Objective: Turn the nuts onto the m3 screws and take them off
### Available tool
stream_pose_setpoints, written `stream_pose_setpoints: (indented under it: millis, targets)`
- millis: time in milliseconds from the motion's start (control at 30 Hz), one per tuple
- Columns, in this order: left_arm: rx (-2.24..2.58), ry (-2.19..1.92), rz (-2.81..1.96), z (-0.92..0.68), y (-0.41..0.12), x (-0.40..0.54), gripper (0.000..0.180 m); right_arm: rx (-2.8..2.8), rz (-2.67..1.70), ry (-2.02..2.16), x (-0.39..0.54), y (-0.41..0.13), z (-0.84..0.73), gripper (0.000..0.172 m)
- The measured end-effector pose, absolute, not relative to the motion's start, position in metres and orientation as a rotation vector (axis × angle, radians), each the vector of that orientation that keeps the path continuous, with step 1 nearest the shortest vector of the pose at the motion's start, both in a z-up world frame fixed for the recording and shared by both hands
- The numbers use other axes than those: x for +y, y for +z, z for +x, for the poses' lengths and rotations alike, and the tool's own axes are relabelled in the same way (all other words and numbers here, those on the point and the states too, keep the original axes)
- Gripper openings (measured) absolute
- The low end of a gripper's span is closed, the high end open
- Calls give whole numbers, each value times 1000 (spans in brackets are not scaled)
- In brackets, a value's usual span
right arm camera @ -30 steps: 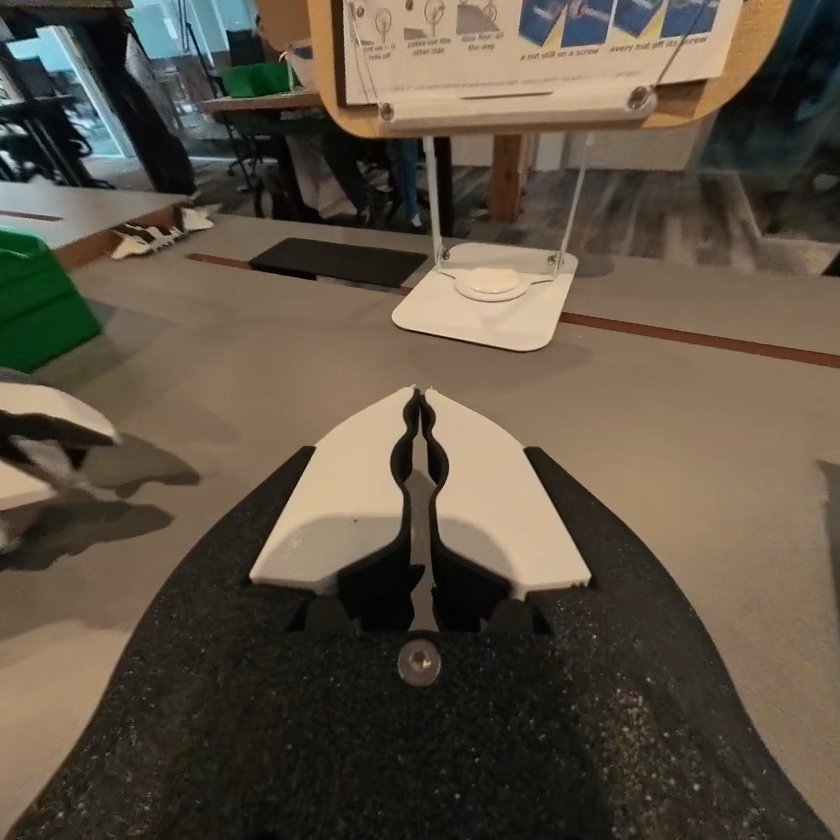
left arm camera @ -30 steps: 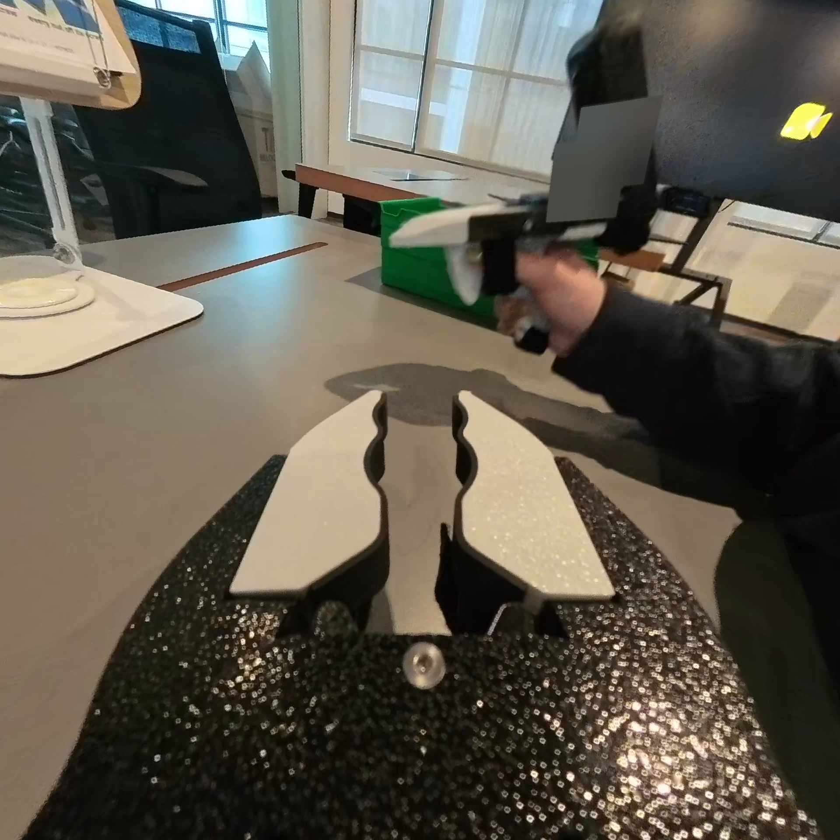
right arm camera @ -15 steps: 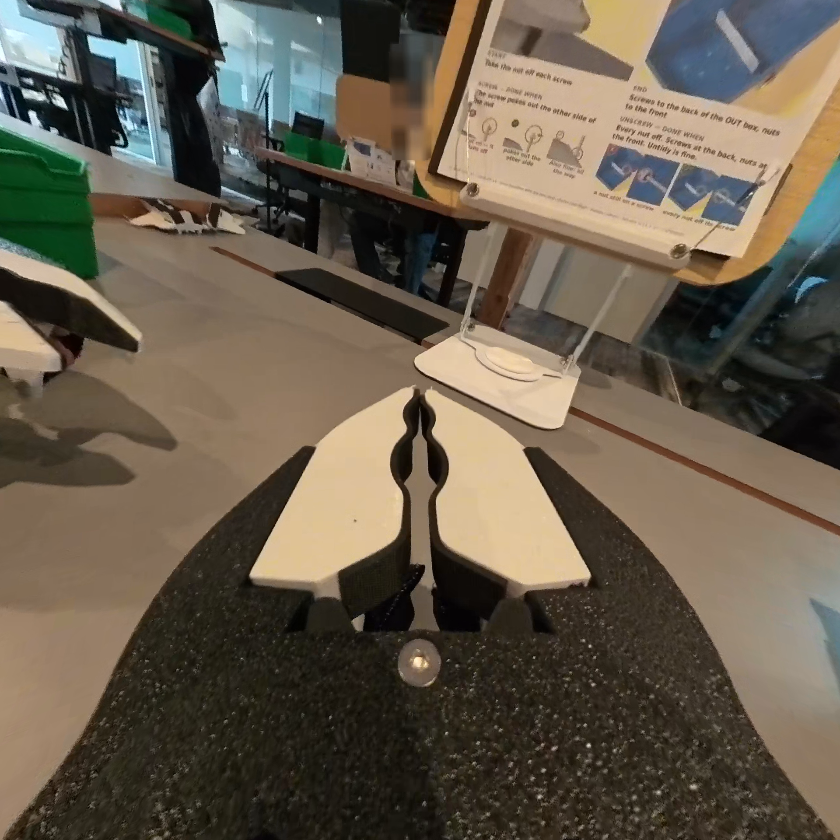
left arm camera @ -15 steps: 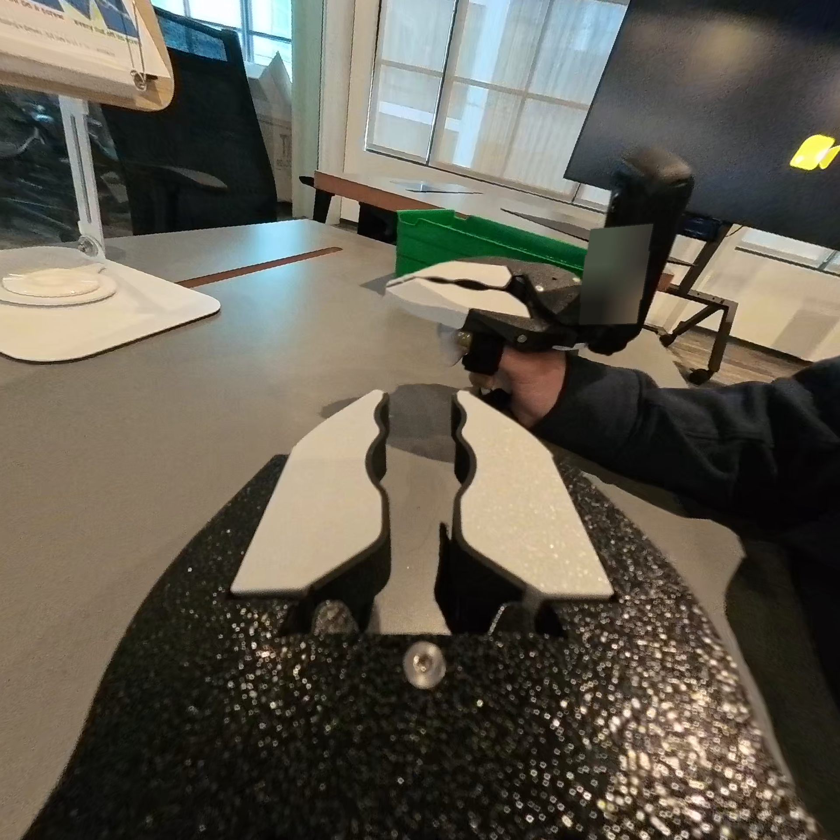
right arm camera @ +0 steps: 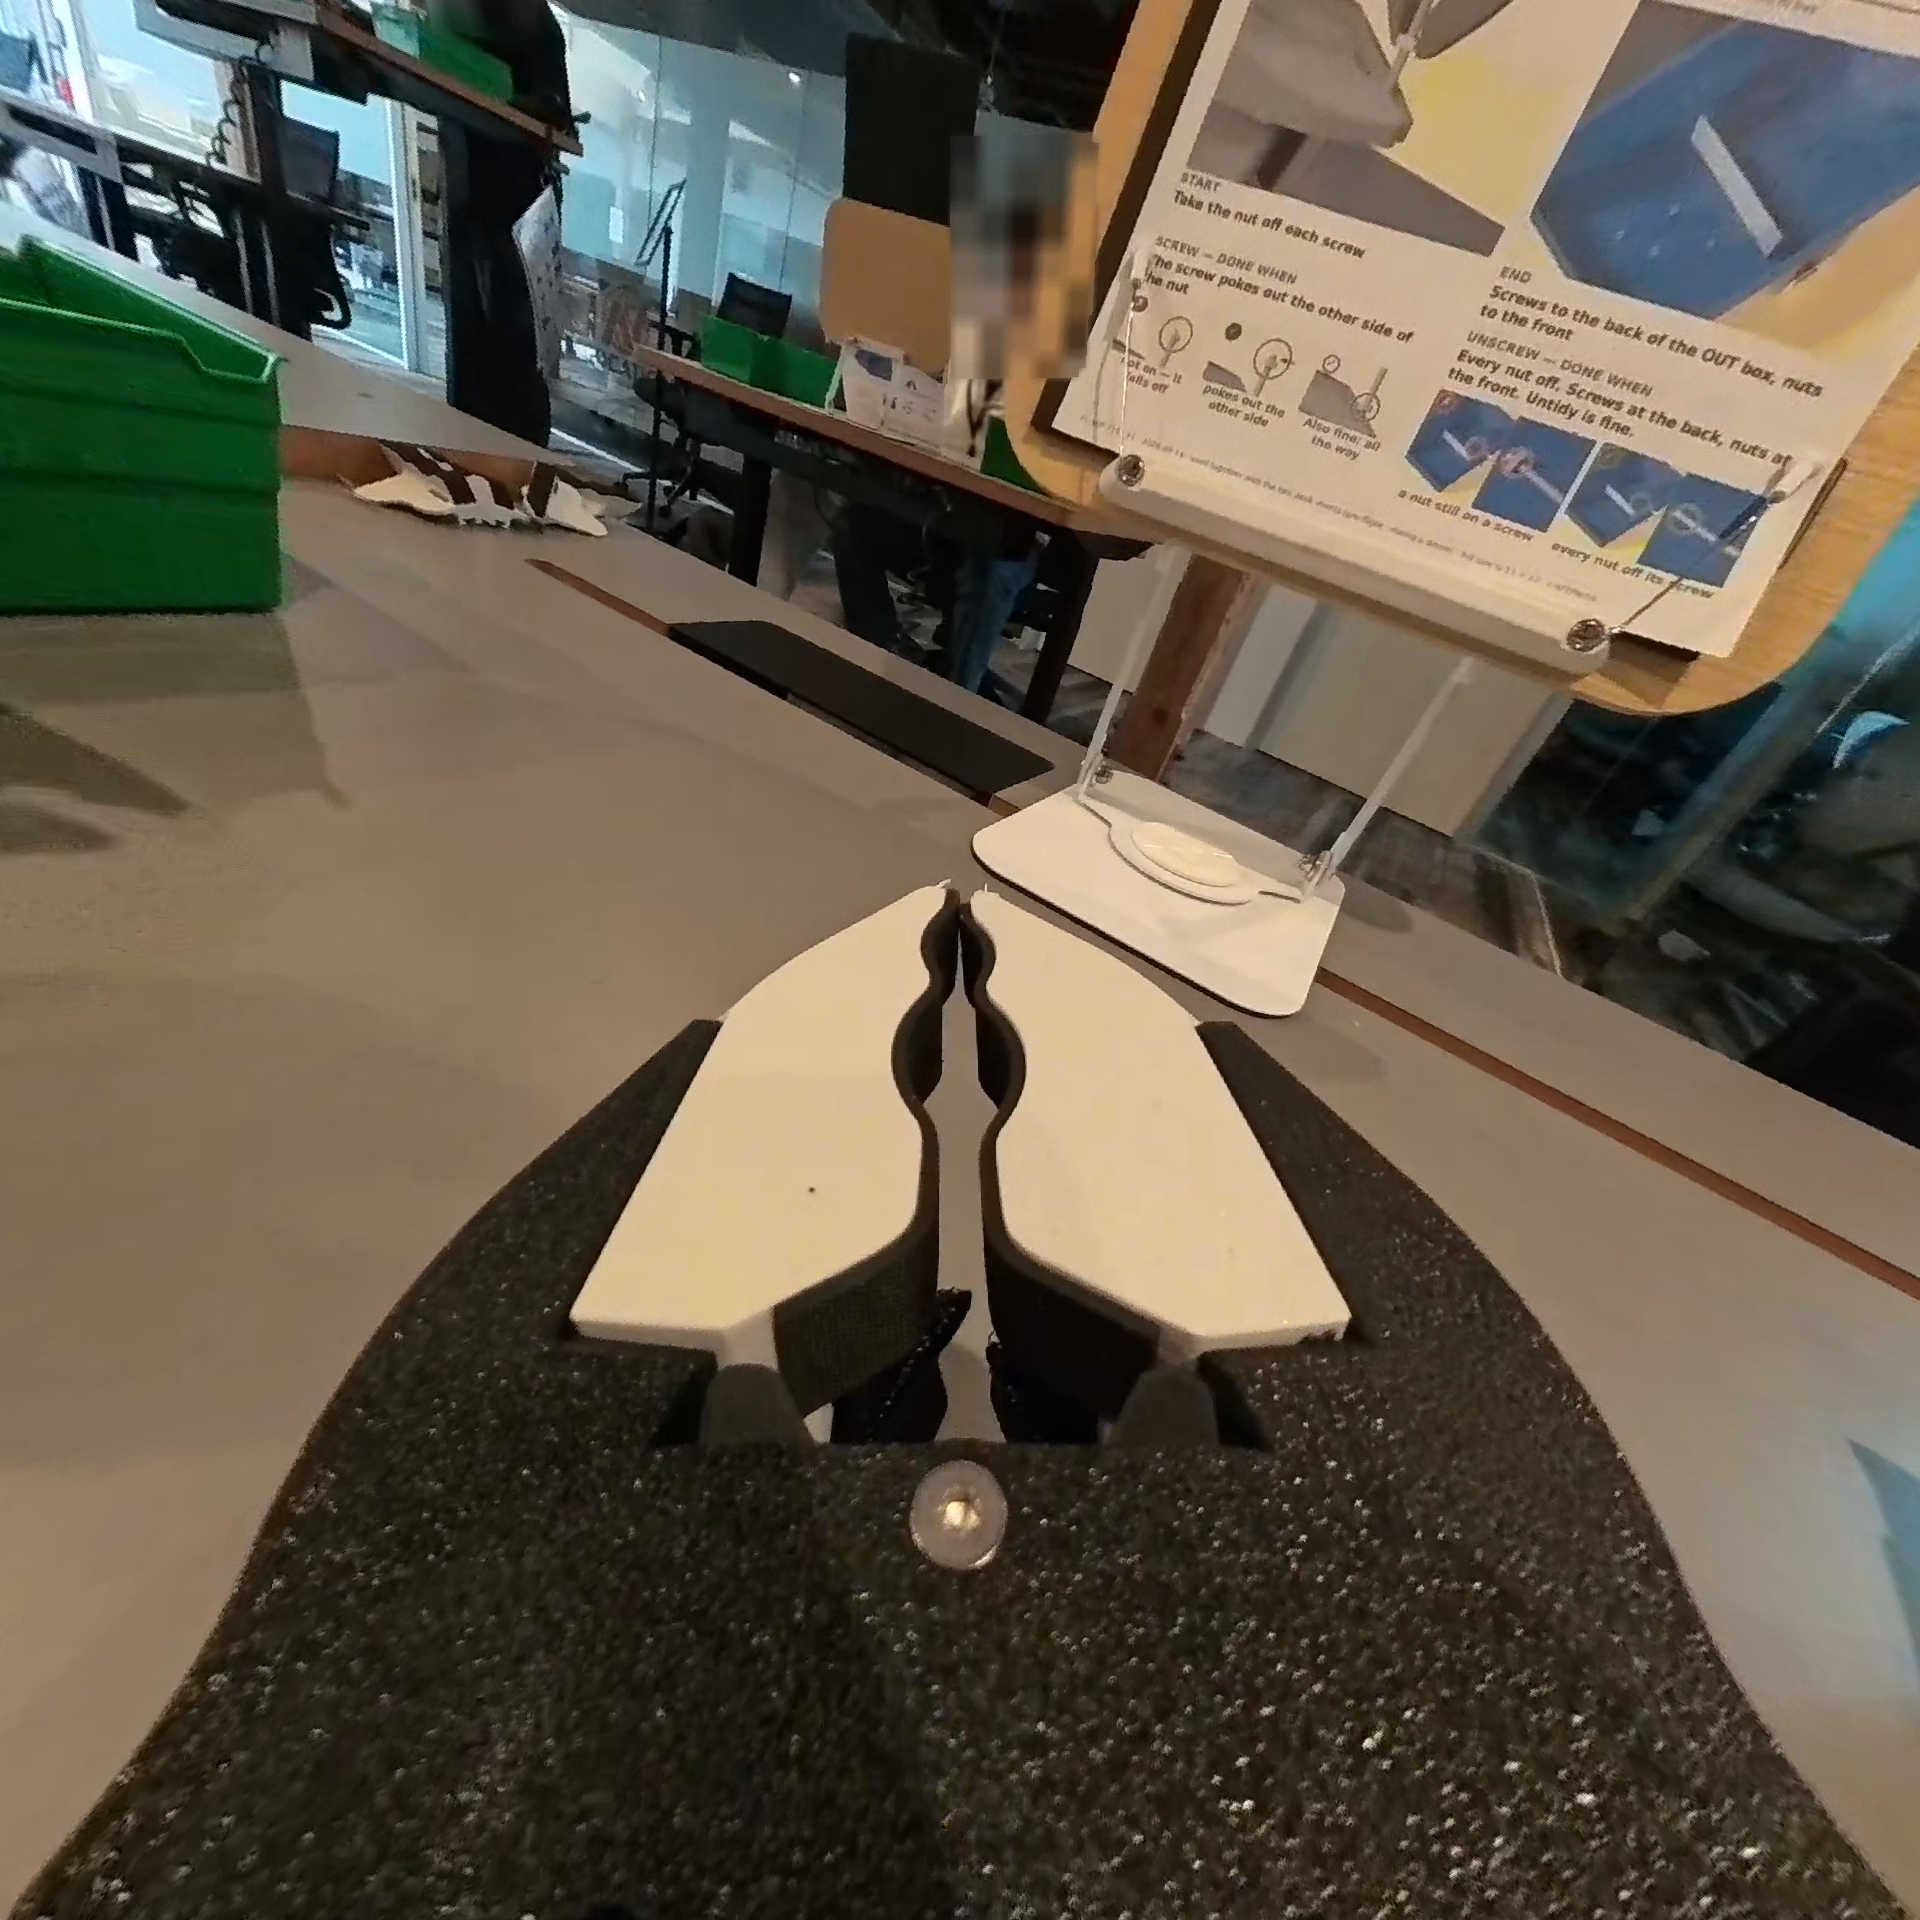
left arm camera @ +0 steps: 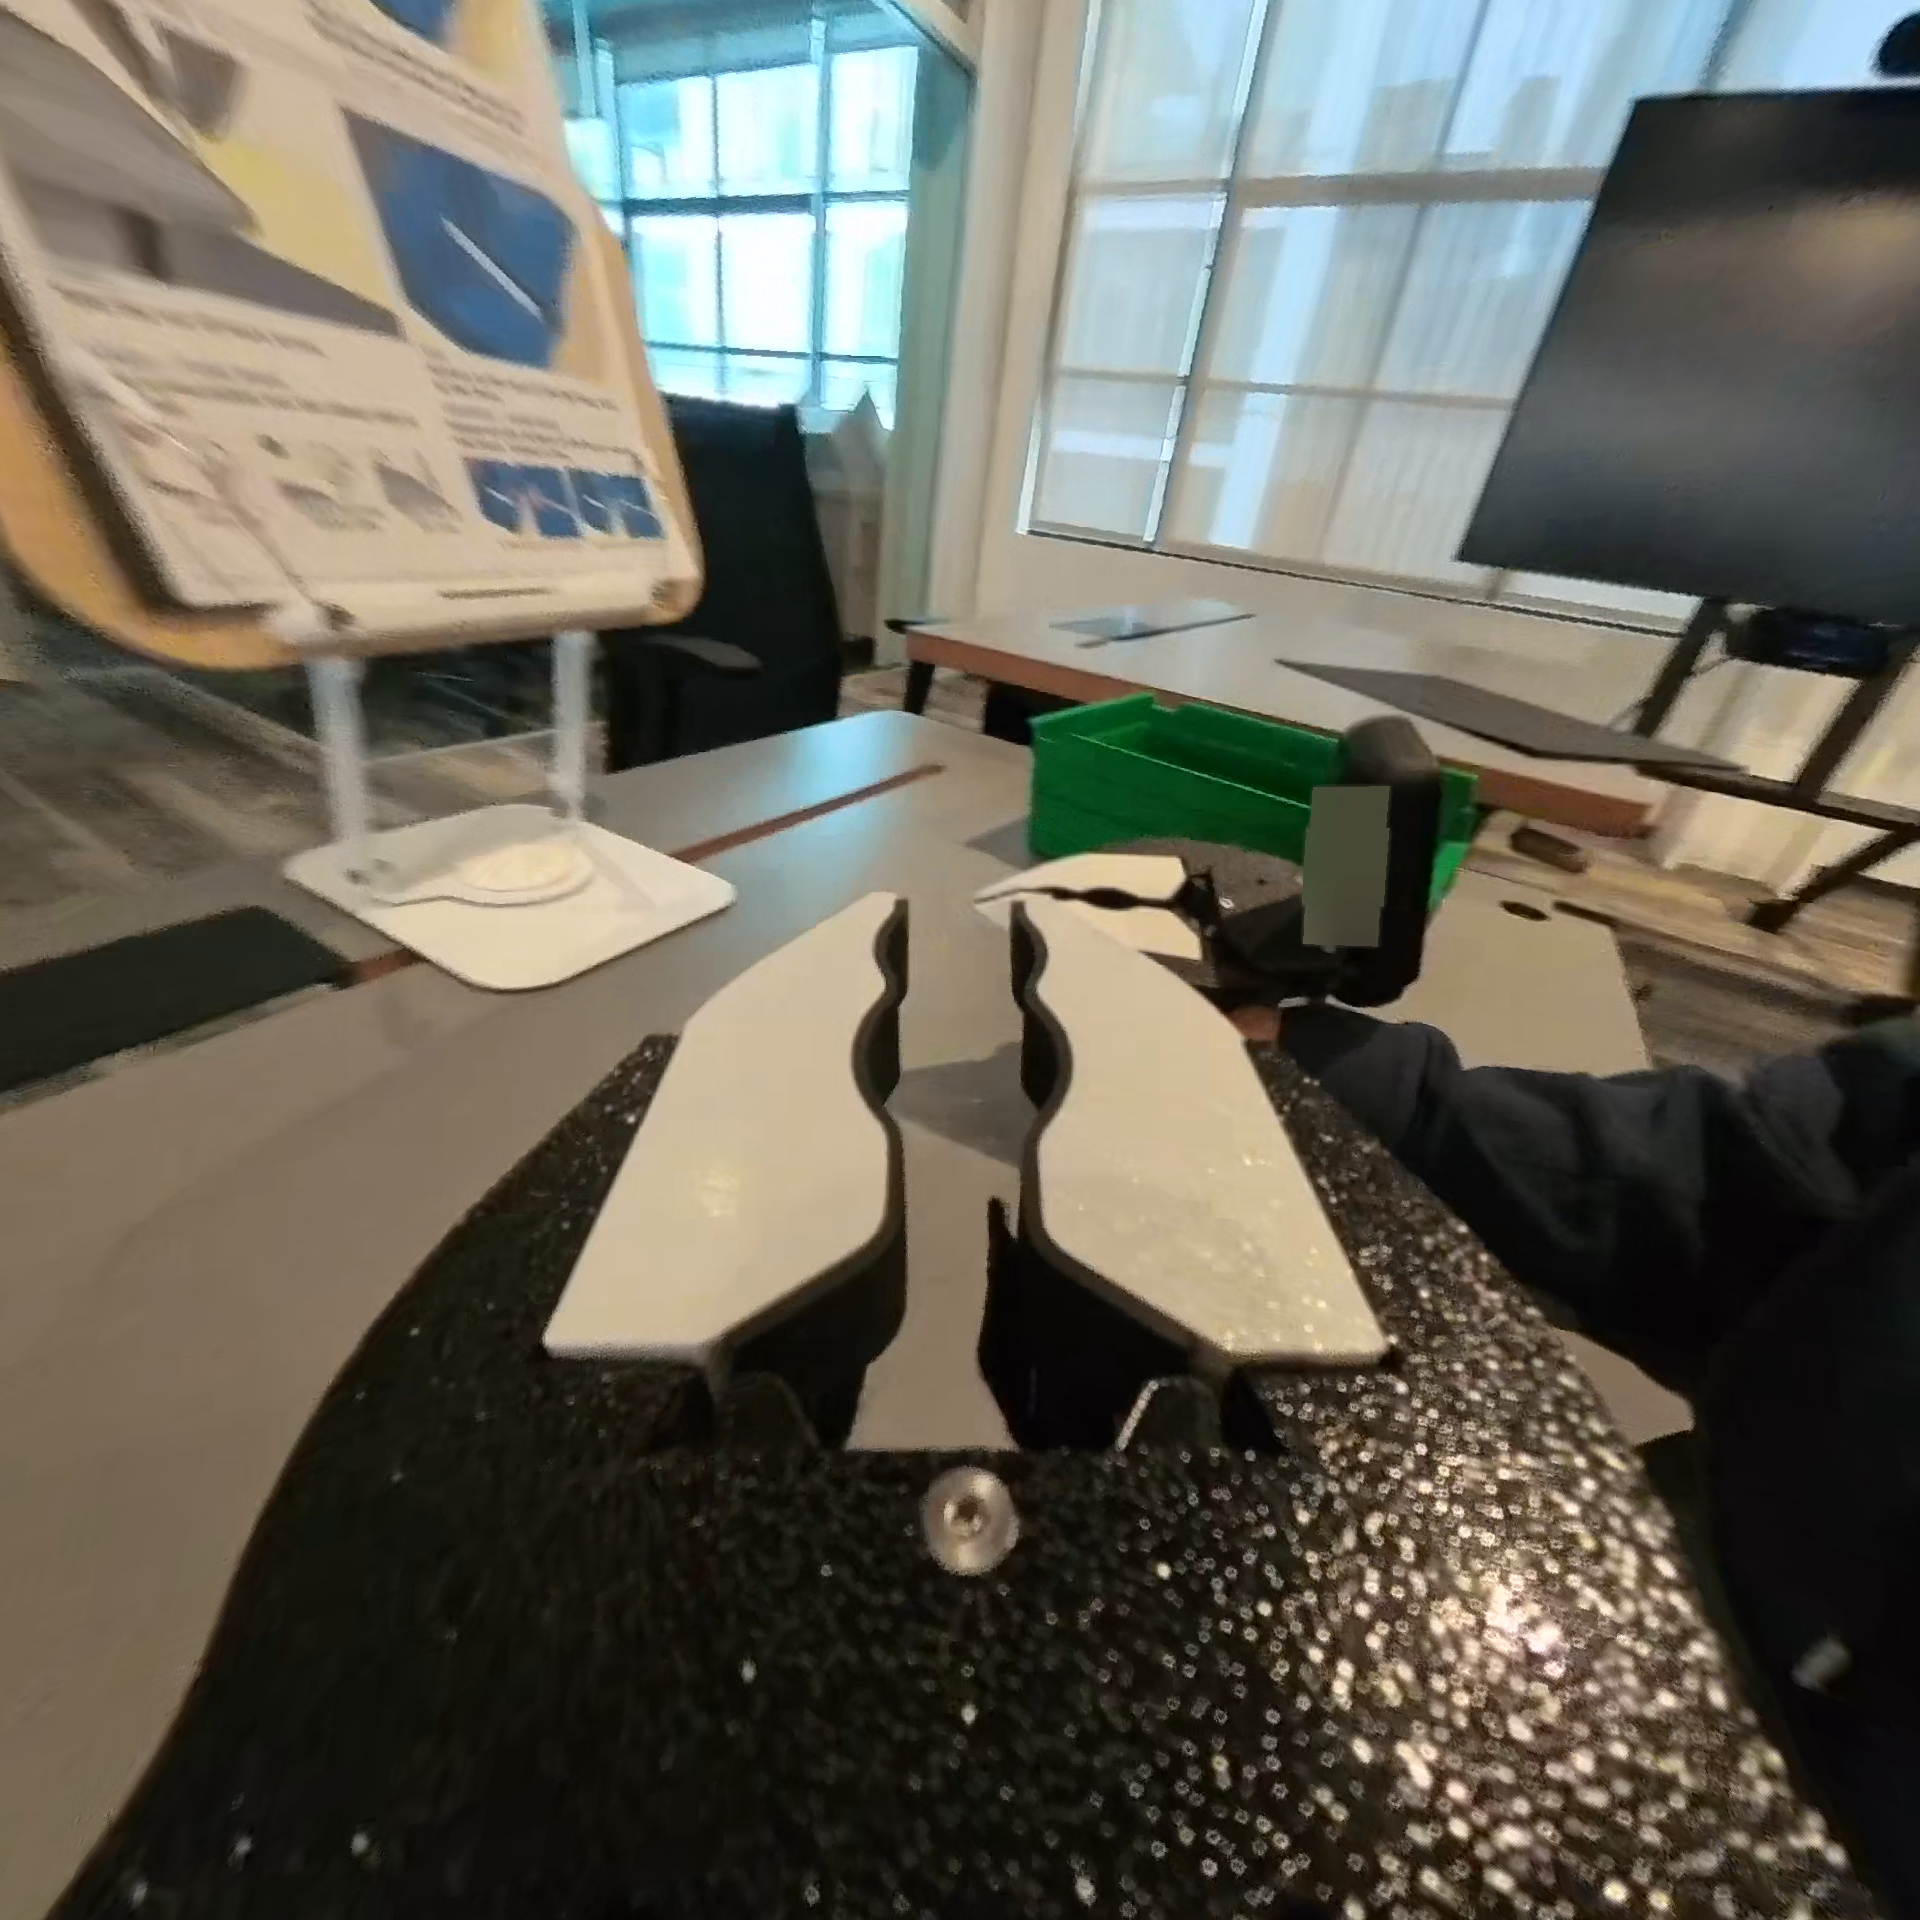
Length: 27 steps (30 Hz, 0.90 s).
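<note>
No screw or nut shows in either view. My left gripper (left arm camera: 961, 920) hovers over the grey table (left arm camera: 312, 1143) with its jaws apart and only table surface between the fingers. My right gripper (right arm camera: 961, 896) is shut, its white fingertips meeting, and points at the stand's white base (right arm camera: 1164, 914). In the left wrist view the right gripper (left arm camera: 1081, 891) lies just beyond my right finger, its fingers together, held by a hand in a dark sleeve (left arm camera: 1558, 1122).
A green bin (left arm camera: 1174, 790) stands at the back of the table, and it shows at the left in the right wrist view (right arm camera: 125, 457). An instruction board (right arm camera: 1455, 312) stands on a white base (left arm camera: 509, 894). A black mat (right arm camera: 862, 707) lies beyond. A dark screen (left arm camera: 1714, 343) stands at the right. The gap from one gripper's tips to the other's is roughly 20 centimetres.
The left gripper's jaws have narrowed a little and its view has swung toward the instruction board. The right gripper came down from above the bin to just beyond the left fingers, staying shut.
</note>
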State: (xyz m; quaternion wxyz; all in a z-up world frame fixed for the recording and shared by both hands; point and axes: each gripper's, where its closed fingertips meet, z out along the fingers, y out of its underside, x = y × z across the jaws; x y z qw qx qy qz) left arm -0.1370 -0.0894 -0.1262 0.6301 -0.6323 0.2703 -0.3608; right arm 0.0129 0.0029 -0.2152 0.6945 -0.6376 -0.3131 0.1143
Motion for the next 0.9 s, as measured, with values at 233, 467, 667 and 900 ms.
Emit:
stream_pose_setpoints:
  millis: [233,467,667,900]
  targets:
    - [535,-291,-1603,-295,-78,-88,18,-607,-1427,318,7,-210,23,0]
    - [796,2,-1971,-390,-146,-61,19,-597,-1455,293,13,-213,23,0]
    - [1225,-23,-2372,-419,-230,-52,20,-642,-1482,211,16,-219,19,0]
    - [1587,-180,-2562,-439,-272,-57,21,-700,-1517,125,20,-228,15,0]
